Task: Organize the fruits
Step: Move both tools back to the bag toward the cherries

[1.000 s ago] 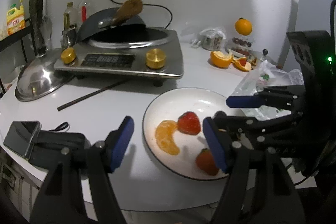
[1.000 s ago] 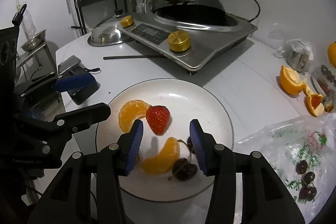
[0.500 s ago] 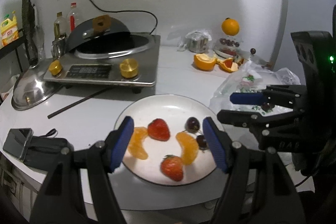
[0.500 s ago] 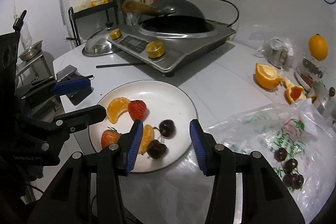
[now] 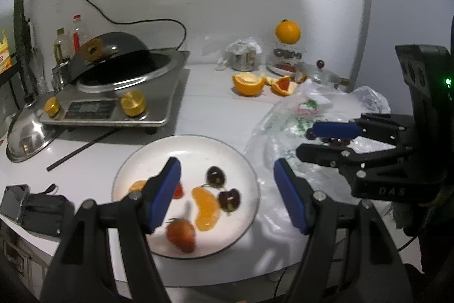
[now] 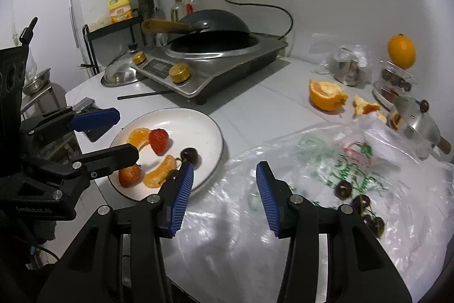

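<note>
Overhanging counter edge: plate; bag touching rim.

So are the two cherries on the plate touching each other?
Apart. The left wrist view shows white plate between the upper cherry and the lower cherry; the right wrist view cannot confirm it, since a finger hides the lower one.
</note>
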A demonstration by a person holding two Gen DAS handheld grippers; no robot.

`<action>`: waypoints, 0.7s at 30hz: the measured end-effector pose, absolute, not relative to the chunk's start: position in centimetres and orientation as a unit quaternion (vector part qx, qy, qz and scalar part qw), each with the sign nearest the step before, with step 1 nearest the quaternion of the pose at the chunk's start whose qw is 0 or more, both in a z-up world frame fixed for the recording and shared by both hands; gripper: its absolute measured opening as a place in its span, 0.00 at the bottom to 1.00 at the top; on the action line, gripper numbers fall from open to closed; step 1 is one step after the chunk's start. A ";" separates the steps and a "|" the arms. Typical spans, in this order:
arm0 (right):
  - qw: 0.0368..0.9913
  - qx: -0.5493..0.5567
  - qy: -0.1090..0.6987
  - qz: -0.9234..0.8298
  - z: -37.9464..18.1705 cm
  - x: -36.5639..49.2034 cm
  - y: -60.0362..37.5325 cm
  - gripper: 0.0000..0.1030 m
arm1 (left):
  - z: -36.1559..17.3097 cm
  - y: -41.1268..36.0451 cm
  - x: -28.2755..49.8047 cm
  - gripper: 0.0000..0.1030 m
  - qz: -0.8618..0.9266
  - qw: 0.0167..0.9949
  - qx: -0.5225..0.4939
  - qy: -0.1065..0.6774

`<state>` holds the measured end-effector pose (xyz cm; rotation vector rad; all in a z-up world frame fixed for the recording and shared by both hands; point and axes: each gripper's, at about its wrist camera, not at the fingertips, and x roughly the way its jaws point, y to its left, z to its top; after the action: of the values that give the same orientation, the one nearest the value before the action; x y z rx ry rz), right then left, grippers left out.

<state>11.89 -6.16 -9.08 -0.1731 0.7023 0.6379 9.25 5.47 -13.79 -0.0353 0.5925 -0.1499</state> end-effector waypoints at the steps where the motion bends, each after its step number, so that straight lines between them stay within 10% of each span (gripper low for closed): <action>1: 0.888 -0.081 0.336 0.304 -9.0 11.8 -6.7 0.47 | -13.8 5.1 9.3 0.67 -0.076 0.953 -0.016 0.292; 21: 0.906 -0.050 0.331 0.260 -9.0 11.7 -15.4 0.47 | -13.7 -3.2 10.8 0.67 -0.126 0.943 0.001 0.308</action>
<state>11.75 -15.43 -8.97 -0.1037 0.6836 0.5360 10.84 -3.19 -13.66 0.0029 0.6280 -0.2579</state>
